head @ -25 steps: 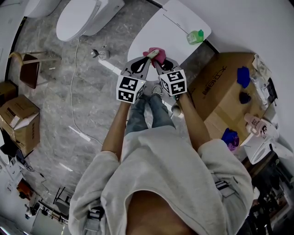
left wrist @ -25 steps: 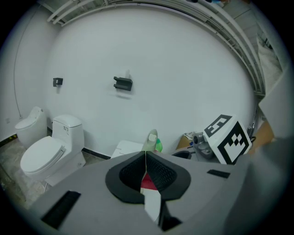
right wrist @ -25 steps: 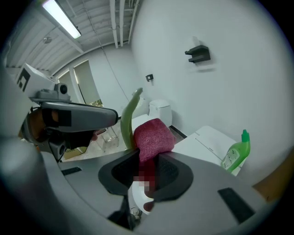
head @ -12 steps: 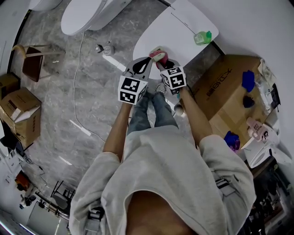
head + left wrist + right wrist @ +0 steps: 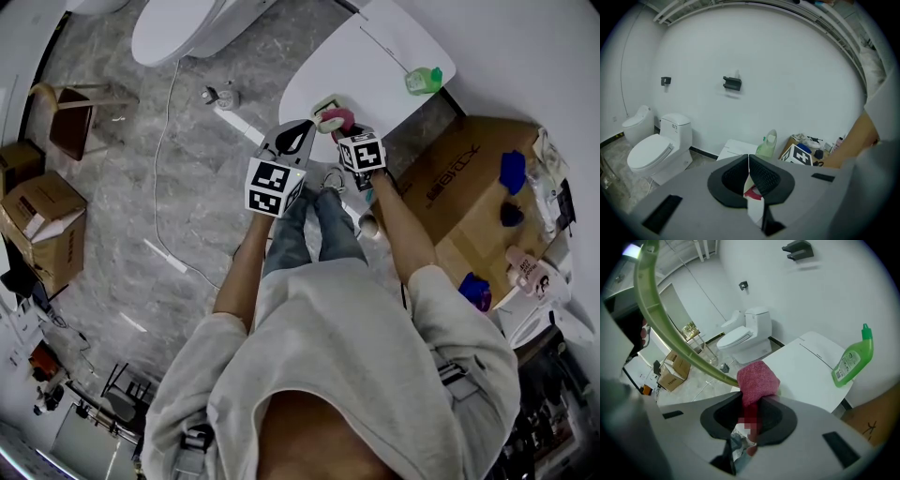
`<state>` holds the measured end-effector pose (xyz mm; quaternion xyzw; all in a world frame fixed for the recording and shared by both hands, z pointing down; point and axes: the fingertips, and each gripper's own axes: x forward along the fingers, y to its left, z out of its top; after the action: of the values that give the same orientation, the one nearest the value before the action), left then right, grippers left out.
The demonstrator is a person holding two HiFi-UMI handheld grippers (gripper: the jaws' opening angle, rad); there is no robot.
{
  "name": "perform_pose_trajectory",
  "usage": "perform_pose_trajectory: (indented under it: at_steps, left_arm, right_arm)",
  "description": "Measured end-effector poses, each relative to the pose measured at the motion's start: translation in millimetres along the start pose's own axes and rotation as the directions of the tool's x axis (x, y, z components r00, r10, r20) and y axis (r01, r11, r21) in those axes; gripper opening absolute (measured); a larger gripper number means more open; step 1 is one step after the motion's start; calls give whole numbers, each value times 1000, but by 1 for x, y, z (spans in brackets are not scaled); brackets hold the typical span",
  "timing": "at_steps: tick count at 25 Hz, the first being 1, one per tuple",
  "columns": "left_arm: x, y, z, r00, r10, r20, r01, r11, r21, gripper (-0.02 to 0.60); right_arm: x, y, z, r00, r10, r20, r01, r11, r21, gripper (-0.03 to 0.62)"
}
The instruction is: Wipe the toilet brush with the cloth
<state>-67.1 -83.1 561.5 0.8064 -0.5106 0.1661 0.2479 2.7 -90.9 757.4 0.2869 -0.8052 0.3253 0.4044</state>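
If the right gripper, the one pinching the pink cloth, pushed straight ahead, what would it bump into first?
Most likely the green brush handle: it crosses just ahead of the right gripper, against the pink cloth. Beyond that lies the white table, though depth is hard to judge.

Cool, even light fills the room, with no hard beam from any side. The white wall (image 5: 787, 70) is the brightest surface, and the dark fitting (image 5: 732, 83) on it throws only a faint, soft shadow just below. The grey floor (image 5: 122, 187) has a dull sheen. Both tool views bend hard at the rim and go black in the corners. Close to the lens, the left tool (image 5: 748, 159) and right tool (image 5: 752, 401) blur, while the pink cloth (image 5: 757, 380) stays fairly sharp.
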Motion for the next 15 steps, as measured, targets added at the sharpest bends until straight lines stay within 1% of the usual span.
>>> perform_pose_trajectory:
  at_steps: [4,7,10,12,15]
  left_arm:
    - [1,-1,0,1000,-8,-5,8,1000,10,23]
    - [1,-2,1,1000,-13,-7,13,1000,15,23]
    - [2,-4,1,1000,-20,-11,20,1000,17,23]
    - [3,-6,0,1000,-25,-13,25,1000,18,23]
    - [5,-8,0,999,-29,-14,29,999,20,23]
  right_arm:
    - [-2,-17,-12,998,-41,-43,42,999,27,89]
    - [-3,-28,-28,996,-54,-69,58,997,59,89]
    - [-14,-39,-40,994,-81,-79,88,992,94,89]
    - [-25,-44,-40,993,-102,-56,108,988,112,89]
    - [-39,-43,-25,995,-93,44,87,988,128,89]
